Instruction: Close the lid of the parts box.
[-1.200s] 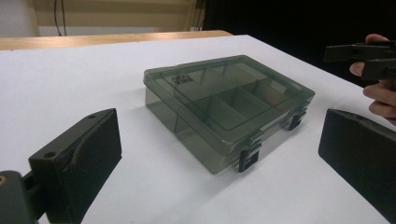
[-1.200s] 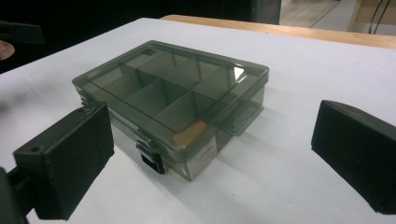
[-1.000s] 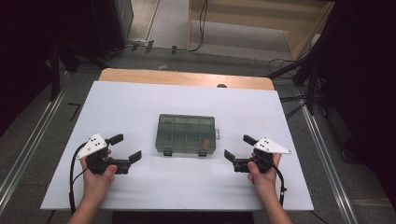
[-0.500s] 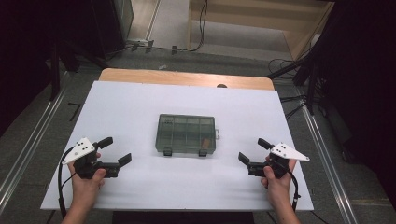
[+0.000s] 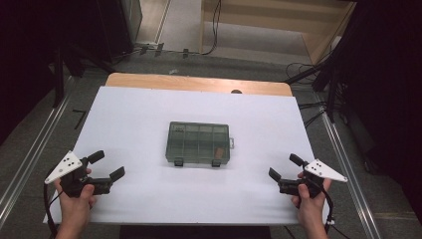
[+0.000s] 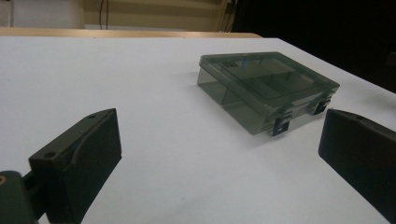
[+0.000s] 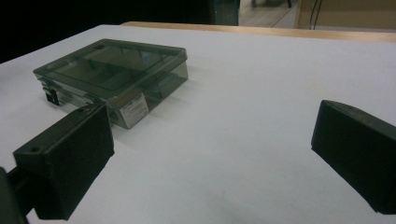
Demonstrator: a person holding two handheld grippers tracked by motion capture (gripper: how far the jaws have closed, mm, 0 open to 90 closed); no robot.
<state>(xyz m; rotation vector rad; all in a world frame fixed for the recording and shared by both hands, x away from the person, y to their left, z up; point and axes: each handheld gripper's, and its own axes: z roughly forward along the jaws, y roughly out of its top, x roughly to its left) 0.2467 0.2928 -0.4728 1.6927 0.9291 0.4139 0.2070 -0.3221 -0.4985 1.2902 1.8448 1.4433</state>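
We are holding the left gripper [image 5: 106, 165] and right gripper [image 5: 282, 167] with jaws wide, well apart, flanking the closed compartment box [image 5: 199, 144] on the table [image 5: 149, 114].

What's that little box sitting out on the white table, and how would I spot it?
Start at the white table with the wooden strip along its far edge. Near its middle lies a flat, smoky-green see-through compartment box, lid shut, divided inside, with two dark latches on its near side. It lies apart from and between the left gripper and right gripper.
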